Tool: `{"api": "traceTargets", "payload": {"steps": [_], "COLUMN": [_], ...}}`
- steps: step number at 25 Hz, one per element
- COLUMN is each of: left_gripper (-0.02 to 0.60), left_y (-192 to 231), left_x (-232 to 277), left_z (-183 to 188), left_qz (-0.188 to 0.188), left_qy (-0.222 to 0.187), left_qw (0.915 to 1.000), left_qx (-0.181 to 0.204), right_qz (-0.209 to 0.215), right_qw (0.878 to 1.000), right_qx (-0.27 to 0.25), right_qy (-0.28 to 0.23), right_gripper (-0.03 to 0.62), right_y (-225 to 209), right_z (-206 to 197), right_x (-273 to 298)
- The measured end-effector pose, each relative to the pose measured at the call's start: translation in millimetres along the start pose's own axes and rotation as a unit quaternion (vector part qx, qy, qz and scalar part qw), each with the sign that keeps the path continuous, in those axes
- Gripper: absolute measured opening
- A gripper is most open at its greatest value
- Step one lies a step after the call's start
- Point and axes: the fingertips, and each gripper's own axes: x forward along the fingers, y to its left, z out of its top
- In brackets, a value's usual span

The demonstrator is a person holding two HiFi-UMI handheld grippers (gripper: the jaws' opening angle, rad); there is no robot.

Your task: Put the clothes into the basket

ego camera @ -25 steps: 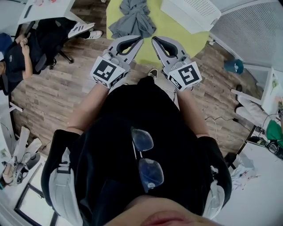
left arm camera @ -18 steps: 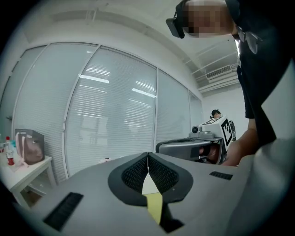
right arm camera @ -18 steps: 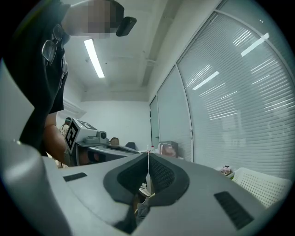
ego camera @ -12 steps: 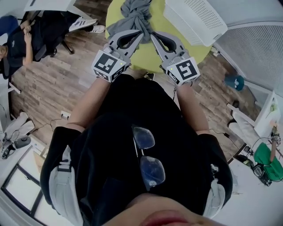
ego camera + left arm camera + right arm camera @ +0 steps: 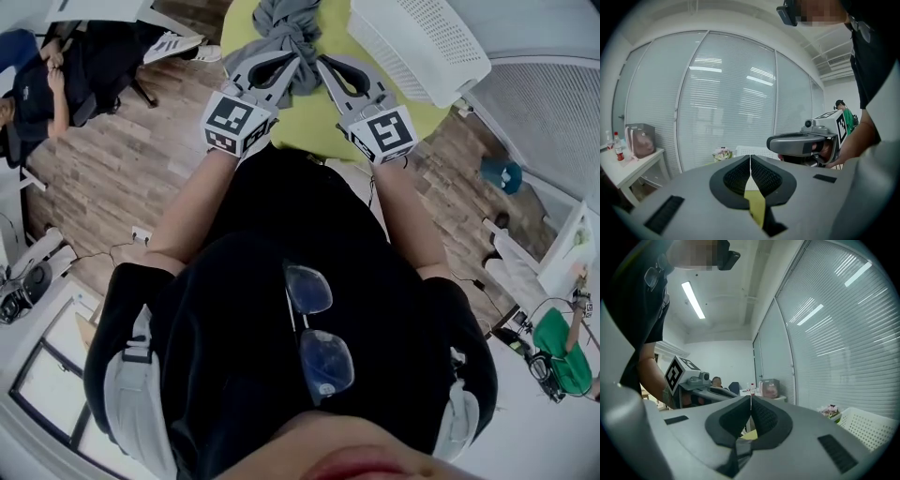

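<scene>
A person in a black top holds 2 grey two-jaw grippers out in front, side by side over a round yellow-green table. The left gripper has its jaws pressed together at the tips, with nothing between the ribbed black pads. The right gripper is closed in the same way and is also empty. Each gripper view shows the other gripper just beside it, with the marker cube at its rear.

A crumpled grey garment lies on the table, outside the basket. In the head view both sets of tips point at its near edge; whether either touches the cloth cannot be told. A white perforated plastic basket stands on the table to the right of the garment, near it.

A pair of glasses hangs from the person's collar. Another person in dark clothes sits on the wooden floor at the upper left, well apart from the table.
</scene>
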Motion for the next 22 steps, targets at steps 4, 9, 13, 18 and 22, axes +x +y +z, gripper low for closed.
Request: {"api": "traceTargets", "payload": {"steps": [4, 9, 13, 18, 22], "left_gripper": [0.011, 0.011, 0.012, 0.012, 0.049], "left_y": [23, 52, 76, 108, 130], "left_x": [22, 51, 72, 94, 111], "left_z": [-18, -46, -76, -110, -145], "left_qz": [-0.004, -0.008, 0.006, 0.020, 0.048], "left_qy": [0.025, 0.057, 0.095, 0.134, 0.189], "left_qw": [0.9996, 0.9981, 0.9948, 0.9874, 0.9755], "left_qx": [-0.013, -0.025, -0.037, -0.081, -0.102], "right_qz": [-0.009, -0.029, -0.045, -0.071, -0.077], "right_qw": [1.000, 1.000, 0.999, 0.996, 0.994], "right_qx": [0.003, 0.009, 0.021, 0.033, 0.046], "right_qy": [0.008, 0.007, 0.017, 0.046, 0.064], "right_gripper": [0.025, 0.026, 0.026, 0.026, 0.026], "right_y": [-15, -40, -59, -80, -95], "right_z": [-14, -34, -55, -85, -103], "right_x": [20, 47, 63, 90, 108]}}
